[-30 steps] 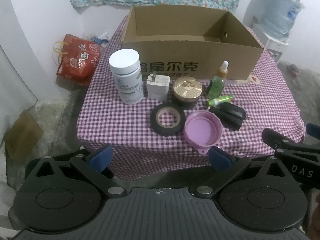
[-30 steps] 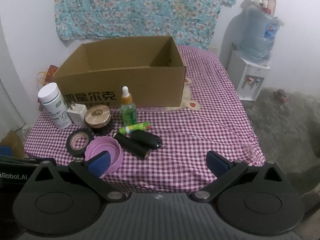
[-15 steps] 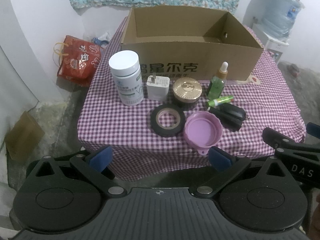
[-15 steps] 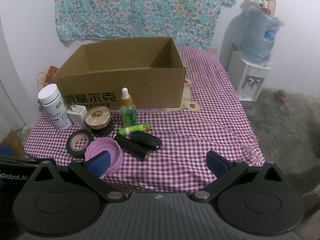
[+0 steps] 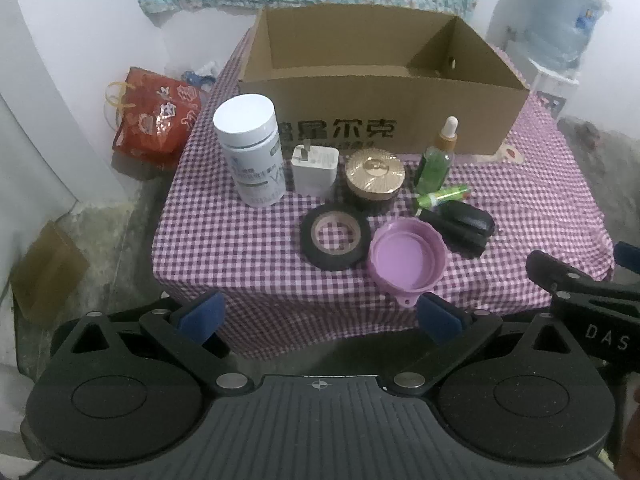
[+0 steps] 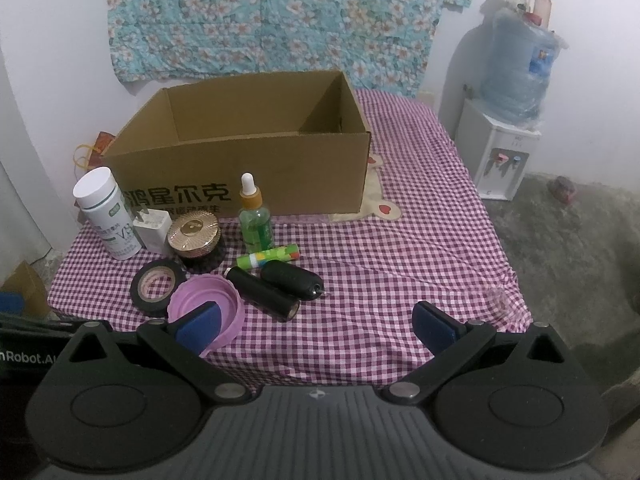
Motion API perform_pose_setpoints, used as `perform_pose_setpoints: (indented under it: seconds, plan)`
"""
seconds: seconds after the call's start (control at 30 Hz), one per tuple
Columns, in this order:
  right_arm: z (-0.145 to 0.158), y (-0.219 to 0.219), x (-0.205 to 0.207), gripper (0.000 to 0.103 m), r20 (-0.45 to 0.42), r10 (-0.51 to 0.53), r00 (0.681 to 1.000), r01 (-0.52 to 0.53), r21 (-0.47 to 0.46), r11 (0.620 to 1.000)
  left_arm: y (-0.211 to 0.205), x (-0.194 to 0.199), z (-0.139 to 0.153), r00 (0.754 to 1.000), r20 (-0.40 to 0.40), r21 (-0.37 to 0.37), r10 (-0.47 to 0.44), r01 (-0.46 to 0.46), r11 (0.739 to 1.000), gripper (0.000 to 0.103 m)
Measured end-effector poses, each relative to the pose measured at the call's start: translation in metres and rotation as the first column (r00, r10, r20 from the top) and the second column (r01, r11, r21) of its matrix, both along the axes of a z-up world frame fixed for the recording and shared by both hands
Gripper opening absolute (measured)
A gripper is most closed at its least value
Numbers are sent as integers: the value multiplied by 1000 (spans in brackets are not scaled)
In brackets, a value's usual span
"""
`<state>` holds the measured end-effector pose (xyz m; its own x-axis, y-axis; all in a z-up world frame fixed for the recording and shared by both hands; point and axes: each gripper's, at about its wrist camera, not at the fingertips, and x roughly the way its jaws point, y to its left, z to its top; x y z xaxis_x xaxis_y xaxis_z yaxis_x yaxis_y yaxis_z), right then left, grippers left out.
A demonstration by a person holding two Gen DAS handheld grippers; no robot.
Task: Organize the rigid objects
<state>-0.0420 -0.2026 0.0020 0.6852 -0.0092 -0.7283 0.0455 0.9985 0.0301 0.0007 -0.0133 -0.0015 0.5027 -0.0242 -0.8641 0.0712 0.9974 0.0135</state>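
Note:
An open cardboard box (image 5: 380, 92) (image 6: 248, 160) stands at the back of the checked table (image 5: 240, 248) (image 6: 420, 240). In front of it sit a white pill bottle (image 5: 252, 156) (image 6: 106, 214), a white charger plug (image 5: 314, 170) (image 6: 154, 228), a gold-lidded jar (image 5: 374, 178) (image 6: 194, 238), a green dropper bottle (image 5: 438, 158) (image 6: 254, 216), a green tube (image 5: 442, 196) (image 6: 268, 258), black tape roll (image 5: 336, 236) (image 6: 158, 286), a purple lid (image 5: 406, 260) (image 6: 206, 306) and two black cylinders (image 5: 460, 224) (image 6: 280, 286). My left gripper (image 5: 320, 316) and right gripper (image 6: 316, 320) hang open and empty before the table's front edge.
A red bag (image 5: 156, 116) lies on the floor left of the table and a flat cardboard piece (image 5: 44, 276) further left. A water dispenser (image 6: 508, 120) stands at the right wall. The right half of the table is bare cloth. Part of the other gripper (image 5: 588, 312) shows at the right.
Both grippers have crept slightly toward the table; the objects have not moved and both grippers stay open.

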Motion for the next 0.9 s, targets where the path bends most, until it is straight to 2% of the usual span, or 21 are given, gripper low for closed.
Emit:
perform_pose_setpoints:
  seconds: [0.7, 0.9]
  plan:
    - [-29, -3, 35, 103, -84, -11, 996, 13, 27, 1000, -6, 36, -33, 994, -106, 26, -6, 9, 1000, 103]
    - [-39, -5, 45, 103, -96, 10, 995, -5, 56, 998, -8, 44, -43, 995, -91, 34, -27, 31, 999, 103]
